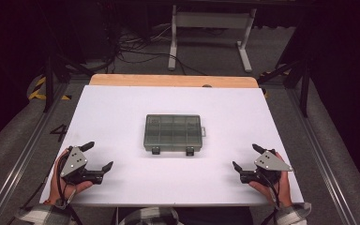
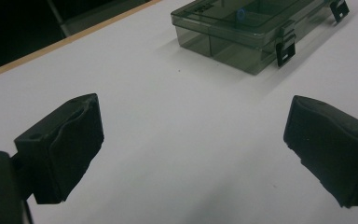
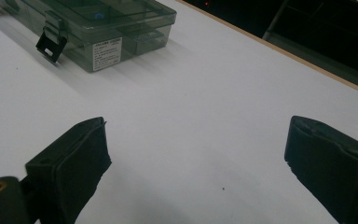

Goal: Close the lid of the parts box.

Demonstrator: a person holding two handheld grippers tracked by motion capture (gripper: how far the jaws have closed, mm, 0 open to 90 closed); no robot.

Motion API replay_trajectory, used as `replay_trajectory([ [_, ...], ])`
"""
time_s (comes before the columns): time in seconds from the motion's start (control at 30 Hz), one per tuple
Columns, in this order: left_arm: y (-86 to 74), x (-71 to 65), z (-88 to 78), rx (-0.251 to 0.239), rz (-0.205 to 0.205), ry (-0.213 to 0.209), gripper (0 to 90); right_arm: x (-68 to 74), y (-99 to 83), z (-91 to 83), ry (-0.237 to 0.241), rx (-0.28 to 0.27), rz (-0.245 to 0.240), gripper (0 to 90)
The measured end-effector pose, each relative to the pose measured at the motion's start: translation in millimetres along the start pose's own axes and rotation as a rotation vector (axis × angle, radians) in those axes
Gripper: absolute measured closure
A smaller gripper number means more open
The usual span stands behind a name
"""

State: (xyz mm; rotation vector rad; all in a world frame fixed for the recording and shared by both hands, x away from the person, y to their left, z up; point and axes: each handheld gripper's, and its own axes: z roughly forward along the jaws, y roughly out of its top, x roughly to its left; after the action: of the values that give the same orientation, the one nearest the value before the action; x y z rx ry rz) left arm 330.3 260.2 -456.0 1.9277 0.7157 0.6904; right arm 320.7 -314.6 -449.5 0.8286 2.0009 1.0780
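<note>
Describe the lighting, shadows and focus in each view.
High view: bright, evenly lit white table, dark surroundings, compartment box sharp. Left gripper view: box casts a soft shadow toward the camera, near jaws slightly soft. Right gripper view: box label too blurred to read.

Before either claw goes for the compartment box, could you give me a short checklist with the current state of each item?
1. Left claw open, nothing held: ok.
2. Right claw open, nothing held: ok.
3. Compartment box lid down: ok.
4. Two front latches fastened: cannot tell; both tabs hang down over the front wall.
5. White table bare between each claw and the box: ok.
6. Contents secure: cannot tell; something small and blue shows through the lid.
</note>
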Motion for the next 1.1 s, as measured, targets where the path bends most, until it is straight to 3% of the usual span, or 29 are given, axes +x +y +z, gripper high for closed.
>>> replay_trajectory([
  [1.1, 0.4, -4.9, 2.4, -0.003, 0.007, -0.025, 5.2, 5.1, 2.8, 1.0, 0.013, -0.010, -0.019, 6.6],
])
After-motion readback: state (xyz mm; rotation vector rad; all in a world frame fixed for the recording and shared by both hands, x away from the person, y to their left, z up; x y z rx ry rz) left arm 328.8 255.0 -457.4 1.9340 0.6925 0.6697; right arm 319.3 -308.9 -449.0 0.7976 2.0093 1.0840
